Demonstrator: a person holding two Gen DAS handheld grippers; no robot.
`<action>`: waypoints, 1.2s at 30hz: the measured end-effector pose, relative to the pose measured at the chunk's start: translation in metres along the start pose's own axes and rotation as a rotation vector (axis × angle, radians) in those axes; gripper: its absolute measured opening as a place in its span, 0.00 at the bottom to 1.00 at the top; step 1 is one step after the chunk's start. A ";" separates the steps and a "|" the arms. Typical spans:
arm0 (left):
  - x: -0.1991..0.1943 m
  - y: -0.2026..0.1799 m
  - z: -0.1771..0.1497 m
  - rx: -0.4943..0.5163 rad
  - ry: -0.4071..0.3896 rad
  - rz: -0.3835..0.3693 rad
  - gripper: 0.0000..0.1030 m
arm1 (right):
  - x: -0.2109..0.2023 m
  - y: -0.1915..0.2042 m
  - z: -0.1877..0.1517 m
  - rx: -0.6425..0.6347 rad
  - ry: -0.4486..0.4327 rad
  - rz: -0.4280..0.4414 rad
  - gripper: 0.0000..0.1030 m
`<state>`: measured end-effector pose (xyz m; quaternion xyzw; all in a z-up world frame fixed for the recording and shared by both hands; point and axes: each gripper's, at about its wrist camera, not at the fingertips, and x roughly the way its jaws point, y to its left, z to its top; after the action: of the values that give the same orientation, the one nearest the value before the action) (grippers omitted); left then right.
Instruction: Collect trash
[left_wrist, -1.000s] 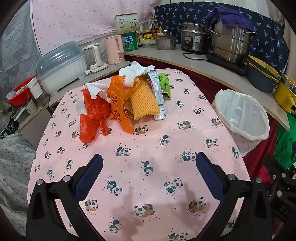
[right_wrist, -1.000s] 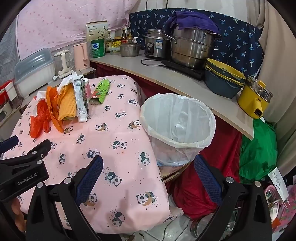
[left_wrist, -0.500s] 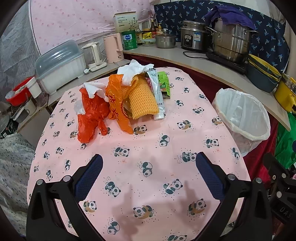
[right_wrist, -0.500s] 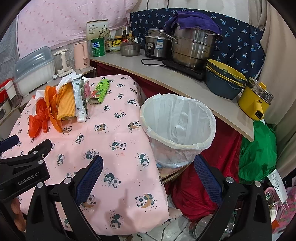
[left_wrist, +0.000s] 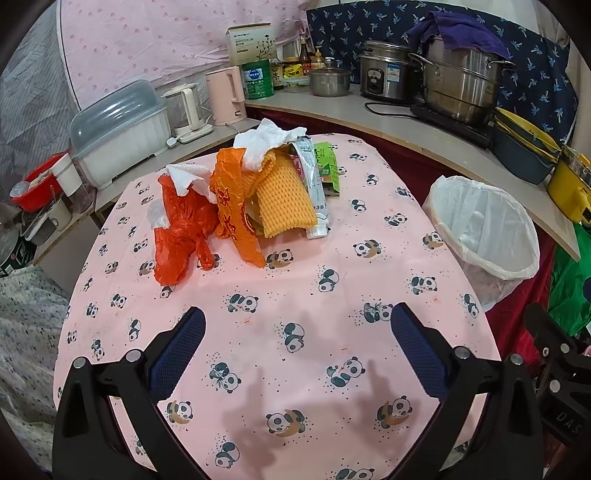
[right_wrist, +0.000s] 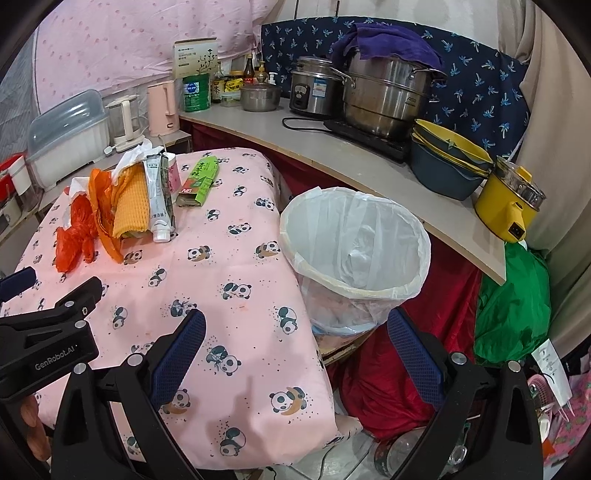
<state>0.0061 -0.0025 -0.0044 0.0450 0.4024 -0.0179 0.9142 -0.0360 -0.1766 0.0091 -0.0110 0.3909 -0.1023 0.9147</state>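
A pile of trash lies on the far part of the pink panda tablecloth (left_wrist: 295, 295): a red plastic bag (left_wrist: 181, 229), an orange bag (left_wrist: 232, 214), a yellow foam net (left_wrist: 284, 203), crumpled white tissue (left_wrist: 269, 144), a toothpaste tube (left_wrist: 314, 192) and a green box (left_wrist: 327, 171). The pile also shows in the right wrist view, with the yellow net (right_wrist: 127, 206) and green box (right_wrist: 197, 181). A white-lined trash bin (right_wrist: 354, 251) stands at the table's right edge. My left gripper (left_wrist: 297, 343) is open and empty above the near table. My right gripper (right_wrist: 295, 347) is open and empty by the bin.
A curved counter (right_wrist: 369, 162) behind holds steel pots (right_wrist: 388, 96), stacked bowls (right_wrist: 450, 162), a yellow cooker (right_wrist: 509, 199), kettles (left_wrist: 225, 96) and a lidded dish box (left_wrist: 118, 129). A green bag (right_wrist: 513, 306) and red cloth (right_wrist: 388, 384) lie below on the right.
Both grippers have drifted slightly forward and stay open. The trash has not moved.
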 end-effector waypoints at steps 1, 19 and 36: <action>0.000 0.000 0.000 0.000 0.000 0.000 0.93 | 0.000 0.000 0.000 0.001 -0.001 -0.001 0.93; 0.003 0.001 -0.001 0.000 0.002 0.003 0.93 | 0.003 -0.001 0.000 -0.001 0.001 -0.015 0.93; 0.005 0.002 -0.004 0.003 0.006 -0.001 0.93 | 0.004 0.000 0.000 -0.001 0.003 -0.012 0.93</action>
<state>0.0067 -0.0002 -0.0107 0.0460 0.4051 -0.0188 0.9129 -0.0337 -0.1771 0.0061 -0.0136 0.3923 -0.1078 0.9134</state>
